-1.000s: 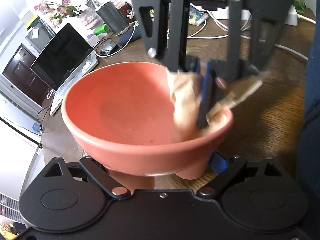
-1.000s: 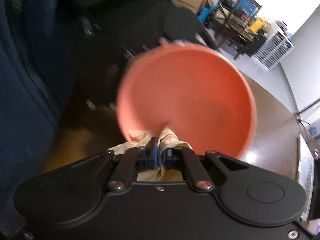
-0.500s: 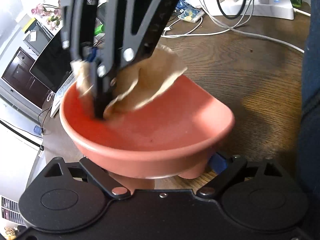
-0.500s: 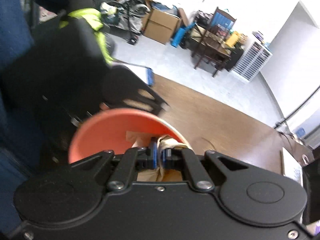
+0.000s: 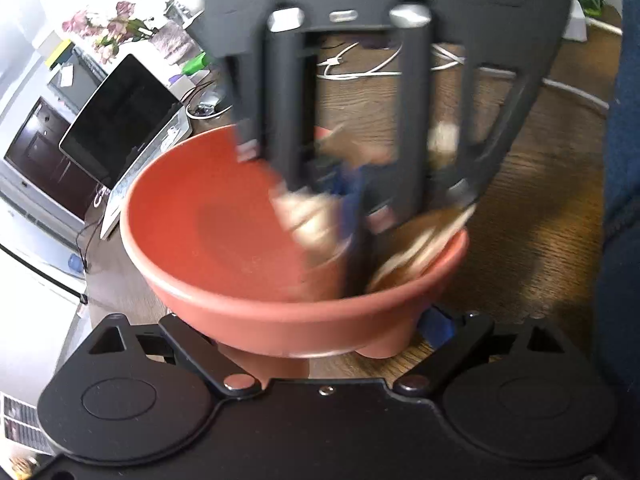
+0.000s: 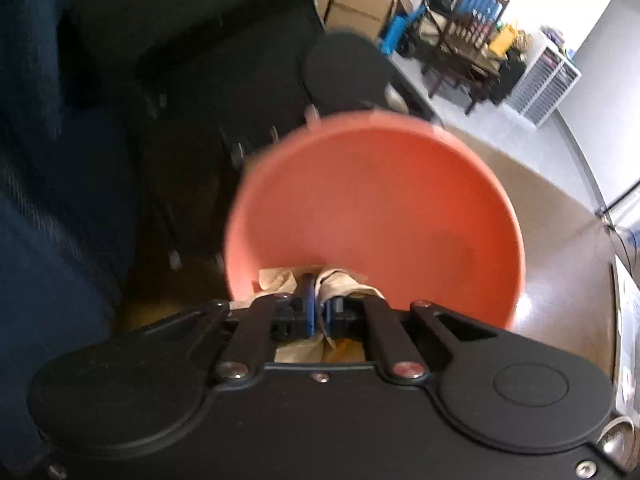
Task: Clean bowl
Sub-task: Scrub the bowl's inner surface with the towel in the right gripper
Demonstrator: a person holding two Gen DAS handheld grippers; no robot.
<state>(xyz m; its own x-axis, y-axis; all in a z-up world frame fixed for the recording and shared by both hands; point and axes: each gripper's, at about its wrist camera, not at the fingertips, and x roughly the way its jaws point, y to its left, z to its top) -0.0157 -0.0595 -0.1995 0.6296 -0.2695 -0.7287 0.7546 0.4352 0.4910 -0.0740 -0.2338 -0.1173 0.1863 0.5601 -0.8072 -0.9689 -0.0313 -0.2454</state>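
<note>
Right gripper (image 6: 316, 312) pointing steeply down into the bowl, seen blurred in the left wrist view, reaching in from above toward the right inner wall. Jaws pressed together on a crumpled beige paper towel (image 6: 340, 282), the blue pads (image 6: 307, 314) pinching it, folds sticking out on both sides and lying against the bowl's wall near the rim.

Left gripper (image 5: 320, 332) held low, pointing down and forward, with jaws spread wide around the base of the terracotta-red bowl (image 5: 224, 240). One blue pad (image 5: 438, 326) touching the bowl's foot on the right; other pad hidden behind the bowl. Bowl gripped there, upright, just above or on the brown wooden desk (image 5: 520, 240); cannot tell which.

Behind the bowl: open laptop (image 5: 120, 120) at left, white cables (image 5: 360, 72) across the desk.
</note>
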